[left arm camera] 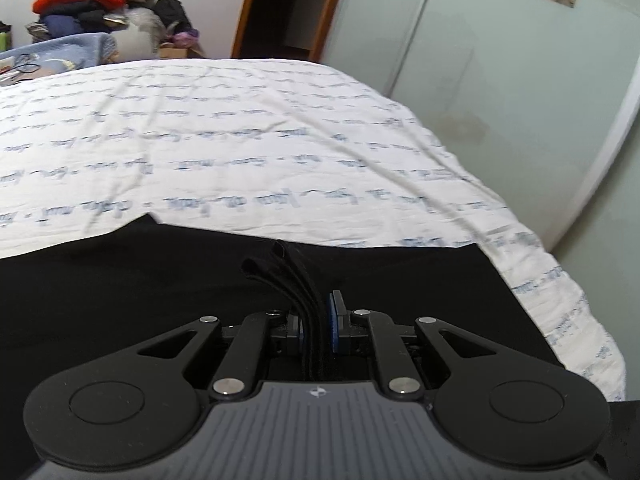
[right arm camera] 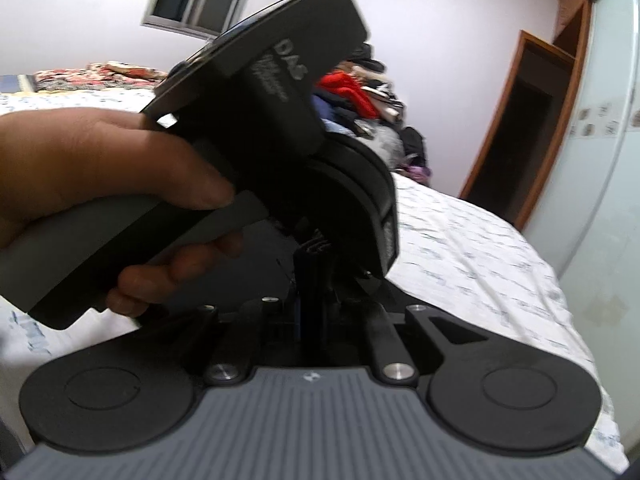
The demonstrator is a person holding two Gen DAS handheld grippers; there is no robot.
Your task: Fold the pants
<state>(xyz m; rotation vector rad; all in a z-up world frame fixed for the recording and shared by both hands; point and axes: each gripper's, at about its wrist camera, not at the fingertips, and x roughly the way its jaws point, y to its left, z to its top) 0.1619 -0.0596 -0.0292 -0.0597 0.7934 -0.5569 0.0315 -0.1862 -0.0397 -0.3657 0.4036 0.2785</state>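
The black pants (left arm camera: 120, 292) lie spread across the near part of the bed in the left wrist view. My left gripper (left arm camera: 318, 320) is shut on several stacked folds of the pants' edge, which stick up between its blue pads. My right gripper (right arm camera: 316, 308) is shut on a bunch of the same black fabric (right arm camera: 314, 264). The left gripper's body (right arm camera: 280, 92), held by a hand (right arm camera: 92, 168), is right in front of the right gripper and hides most of the pants there.
The bed (left arm camera: 240, 128) has a white sheet with blue lettering. Its right edge (left arm camera: 540, 248) drops beside pale green sliding wardrobe doors (left arm camera: 500, 60). A pile of clothes (left arm camera: 92, 0) sits beyond the bed's far end, next to a dark doorway (left arm camera: 288, 4).
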